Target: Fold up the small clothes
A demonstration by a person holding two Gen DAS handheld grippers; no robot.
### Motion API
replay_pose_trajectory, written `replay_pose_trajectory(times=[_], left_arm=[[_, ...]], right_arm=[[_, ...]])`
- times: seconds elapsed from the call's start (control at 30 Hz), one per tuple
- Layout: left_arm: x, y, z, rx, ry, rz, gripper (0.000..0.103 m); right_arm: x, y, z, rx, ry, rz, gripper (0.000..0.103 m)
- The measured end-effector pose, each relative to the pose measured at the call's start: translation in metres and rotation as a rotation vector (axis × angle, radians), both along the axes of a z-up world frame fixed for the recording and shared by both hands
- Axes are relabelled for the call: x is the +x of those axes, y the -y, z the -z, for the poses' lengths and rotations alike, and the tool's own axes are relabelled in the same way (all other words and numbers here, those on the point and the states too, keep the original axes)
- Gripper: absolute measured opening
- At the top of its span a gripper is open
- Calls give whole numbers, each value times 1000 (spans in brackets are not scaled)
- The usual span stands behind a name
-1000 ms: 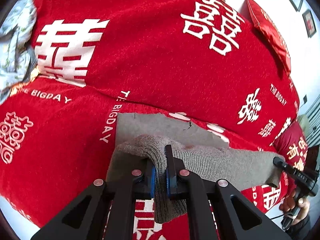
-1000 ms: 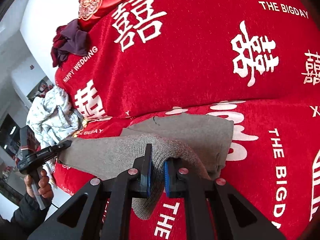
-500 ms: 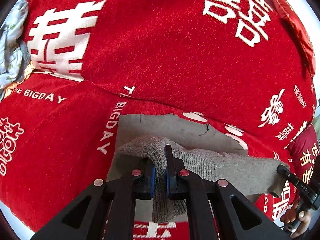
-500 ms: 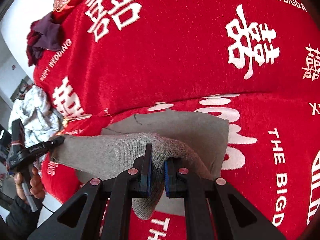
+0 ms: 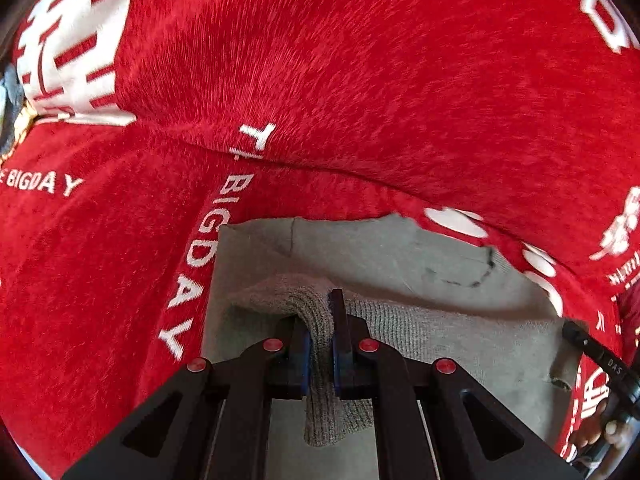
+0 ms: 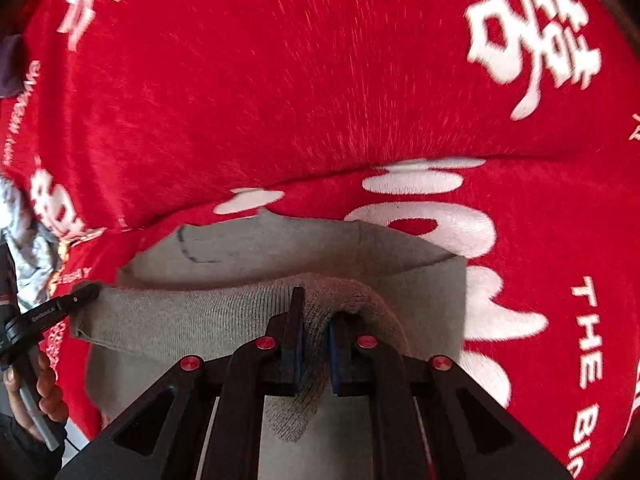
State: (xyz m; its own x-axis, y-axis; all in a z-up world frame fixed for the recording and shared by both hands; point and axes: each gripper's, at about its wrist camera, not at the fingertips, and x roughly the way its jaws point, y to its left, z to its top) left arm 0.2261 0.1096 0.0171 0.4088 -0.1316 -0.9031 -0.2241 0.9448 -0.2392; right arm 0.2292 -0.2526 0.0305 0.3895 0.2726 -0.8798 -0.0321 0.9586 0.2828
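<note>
Garment: a grey knit garment (image 5: 460, 340) lies on a red plush blanket (image 5: 360, 80), its near edge lifted and doubled toward the far edge; the smooth inner face (image 6: 320, 248) shows beyond the fold.
Left gripper: the left gripper (image 5: 320, 344) is clenched on the left end of the raised knit edge, a tuft of knit hanging below its blue pads.
Right gripper: the right gripper (image 6: 314, 340) is clamped on the right end of the same edge, knit bunched between the pads and drooping beneath.
Span between: the held edge runs taut from one gripper to the other; each camera sees the opposite gripper's black tip at the far end of the fabric (image 5: 580, 340) (image 6: 80, 296).
Hands: fingers of the left hand (image 6: 40, 392) wrap that gripper's handle at the lower left of the right view.
Blanket: white characters and the lettering "THE BIGDAY" (image 5: 192, 264) lie just beside the garment's left edge.
Surroundings: a crumpled pale cloth (image 6: 24, 248) sits at the left margin, well apart from the garment.
Obstruction: both grippers' black frames cover the garment's near portion.
</note>
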Motion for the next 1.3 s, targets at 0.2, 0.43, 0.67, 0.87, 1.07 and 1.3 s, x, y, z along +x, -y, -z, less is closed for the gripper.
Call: replay_pose_trajectory(times=[0.2, 0.43, 0.67, 0.87, 1.07, 1.3], left_arm=[[22, -10, 33, -69, -101, -62, 9], [25, -39, 18, -347, -141, -116, 9], [6, -49, -11, -353, -81, -41, 10], [11, -50, -9, -394, -120, -22, 10], [18, -69, -50, -370, 5, -105, 10], [-35, -60, -26, -57, -82, -17, 10]], right_arm=[[26, 18, 35, 145, -117, 81, 11], [26, 58, 40, 525, -173, 277, 65], [-9, 52, -15, 295, 84, 224, 80], [-25, 11, -19, -13, 118, 32, 80], [-32, -6, -6, -262, 102, -49, 80], [-49, 5, 2, -282, 65, -68, 80]])
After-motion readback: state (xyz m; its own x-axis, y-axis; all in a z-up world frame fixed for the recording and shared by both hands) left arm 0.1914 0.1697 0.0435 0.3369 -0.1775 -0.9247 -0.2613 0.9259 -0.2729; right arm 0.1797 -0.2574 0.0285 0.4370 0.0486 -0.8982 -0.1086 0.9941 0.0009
